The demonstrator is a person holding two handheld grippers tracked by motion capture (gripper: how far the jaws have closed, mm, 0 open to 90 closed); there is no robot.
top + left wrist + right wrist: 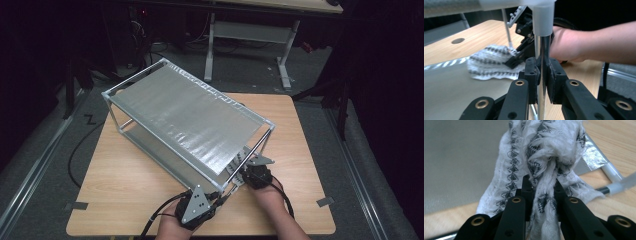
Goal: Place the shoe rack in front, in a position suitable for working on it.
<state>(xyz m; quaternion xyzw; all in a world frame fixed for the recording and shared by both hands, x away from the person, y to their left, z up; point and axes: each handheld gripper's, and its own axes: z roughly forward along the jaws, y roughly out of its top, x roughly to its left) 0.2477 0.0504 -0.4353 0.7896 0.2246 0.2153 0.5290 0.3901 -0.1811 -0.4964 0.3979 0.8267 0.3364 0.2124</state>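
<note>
A metal rack (190,115) with two silver shelves stands at an angle on the wooden table (125,185). My left gripper (214,196) is at the rack's near corner. In the left gripper view my left gripper (541,72) is shut on the shiny upright corner post (541,47). A white cloth with a black pattern (490,63) lies bunched at the edge of the lower shelf (454,157). My right gripper (541,186) is shut on a fold of that cloth (544,150). The right gripper (246,172) reaches under the top shelf, which hides most of the cloth (234,176) from above.
A white-legged desk (250,35) stands behind the table on the grey floor. Cables trail off the table's near edge and left side. Bare wood lies left of the rack and at the far right. A round hole (458,40) is in the tabletop.
</note>
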